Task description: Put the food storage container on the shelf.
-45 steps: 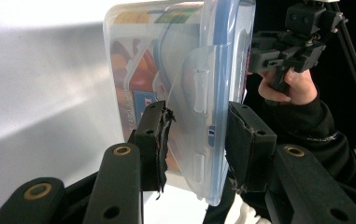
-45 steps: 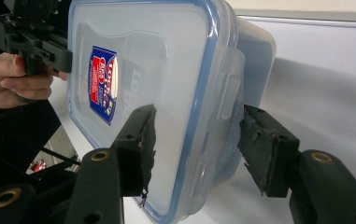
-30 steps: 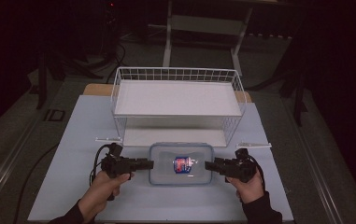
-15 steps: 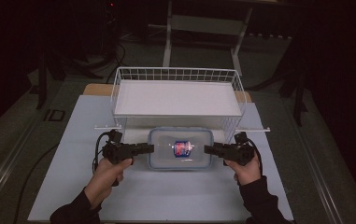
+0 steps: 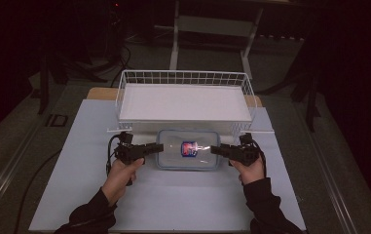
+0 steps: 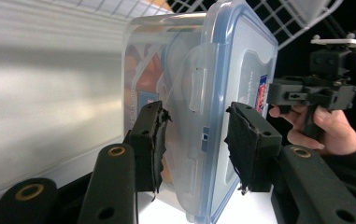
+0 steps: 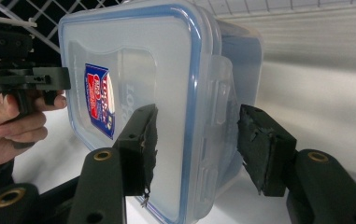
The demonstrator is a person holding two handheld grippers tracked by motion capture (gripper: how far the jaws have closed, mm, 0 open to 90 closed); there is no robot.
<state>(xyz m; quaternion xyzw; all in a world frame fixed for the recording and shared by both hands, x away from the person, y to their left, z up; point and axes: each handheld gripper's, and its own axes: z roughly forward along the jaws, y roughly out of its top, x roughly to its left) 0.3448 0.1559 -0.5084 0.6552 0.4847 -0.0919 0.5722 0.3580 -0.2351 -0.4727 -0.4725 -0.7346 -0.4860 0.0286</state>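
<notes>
A clear plastic container with a blue-rimmed lid and a red and blue label lies low over the white table top, just in front of the wire basket. My left gripper holds its left end and my right gripper its right end. In the left gripper view the container stands between my jaws. These jaws have just been opening a little, pads still against lid and base. In the right gripper view my jaws clamp the container across its lid and base.
A white wire basket with a white floor stands right behind the container, its front edge close to both grippers. Dark floor, cables and a metal frame surround the table. A person's hands and dark sleeves reach in from the near edge.
Both grippers have carried the container away from the near edge toward the basket and slightly down. It now sits close against the basket's front.
</notes>
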